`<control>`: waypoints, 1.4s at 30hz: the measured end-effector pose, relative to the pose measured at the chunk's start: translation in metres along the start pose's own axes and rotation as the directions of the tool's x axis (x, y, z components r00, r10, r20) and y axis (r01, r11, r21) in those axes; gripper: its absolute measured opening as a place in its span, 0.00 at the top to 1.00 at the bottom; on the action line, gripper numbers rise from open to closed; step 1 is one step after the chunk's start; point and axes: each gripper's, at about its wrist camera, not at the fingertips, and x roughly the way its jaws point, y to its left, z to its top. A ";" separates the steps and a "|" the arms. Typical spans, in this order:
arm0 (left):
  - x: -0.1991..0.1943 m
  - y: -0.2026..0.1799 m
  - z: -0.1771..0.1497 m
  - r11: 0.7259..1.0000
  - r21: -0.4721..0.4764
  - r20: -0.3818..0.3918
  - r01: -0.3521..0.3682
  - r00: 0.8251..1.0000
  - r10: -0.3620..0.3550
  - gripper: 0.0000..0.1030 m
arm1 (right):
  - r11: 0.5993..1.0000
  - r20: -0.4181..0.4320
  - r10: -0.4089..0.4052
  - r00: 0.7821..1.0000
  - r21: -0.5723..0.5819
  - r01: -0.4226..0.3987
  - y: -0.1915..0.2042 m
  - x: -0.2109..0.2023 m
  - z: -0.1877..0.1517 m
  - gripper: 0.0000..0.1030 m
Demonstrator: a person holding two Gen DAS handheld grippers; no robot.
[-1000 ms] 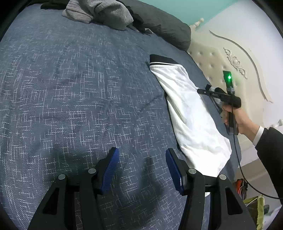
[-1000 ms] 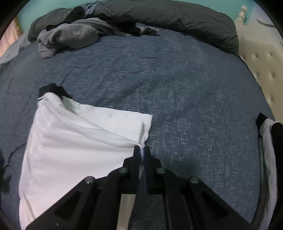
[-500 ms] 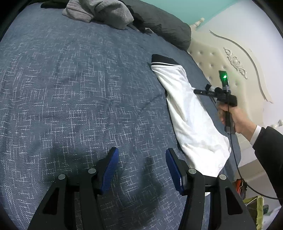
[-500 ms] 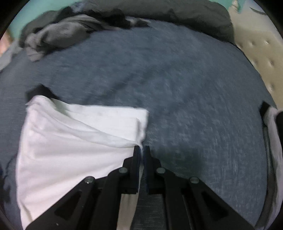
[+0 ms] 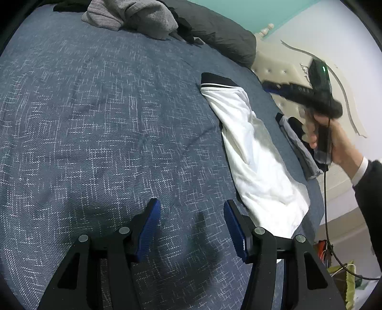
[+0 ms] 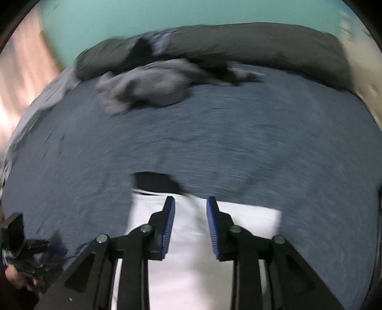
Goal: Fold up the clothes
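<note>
Right tongs (image 6: 190, 205) lifted off — white shirt (image 5: 253, 152) folded

Wide bare stretch of blue bedspread (image 5: 100, 133) ahead of left gripper (image 5: 191, 229): free passage. Folded white garment (image 5: 253, 155) blocks the right edge. Grey clothes heap (image 5: 133, 16) and dark pillow (image 5: 222, 35) crowd the far end.

No text, label, brand, number or sign can be read on anything in either view.
</note>
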 end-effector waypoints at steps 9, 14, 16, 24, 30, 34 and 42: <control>-0.014 0.010 0.006 1.000 -0.010 0.029 -0.017 0.999 0.018 0.43 | 0.960 -0.130 -0.069 0.989 -0.280 0.030 0.068 0.064 0.036 0.72; -0.019 0.017 0.009 1.000 -0.021 0.032 0.000 0.999 0.000 0.42 | 0.918 -0.189 -0.124 0.974 -0.393 0.041 0.080 0.091 0.040 0.72; -0.019 0.018 0.010 1.000 -0.025 0.035 0.003 0.999 -0.002 0.42 | 0.899 -0.206 -0.152 0.967 -0.436 0.049 0.084 0.103 0.039 0.72; -0.025 0.026 0.011 0.999 -0.042 0.042 0.006 0.999 -0.005 0.42 | 0.858 -0.256 -0.142 0.956 -0.514 -0.011 0.090 0.117 0.032 0.83; -0.020 0.024 0.010 0.999 -0.040 0.034 0.010 0.999 -0.008 0.42 | 0.847 -0.266 -0.136 0.954 -0.531 -0.027 0.087 0.112 0.026 0.95; -0.018 0.025 0.010 0.999 -0.042 0.033 0.009 0.999 -0.008 0.42 | 0.893 -0.190 -0.124 0.974 -0.449 0.026 0.073 0.097 0.038 0.95; -0.014 0.024 0.007 0.999 -0.042 0.025 0.007 1.000 -0.006 0.42 | 0.963 -0.101 -0.161 0.982 -0.232 0.134 0.034 0.087 0.072 0.96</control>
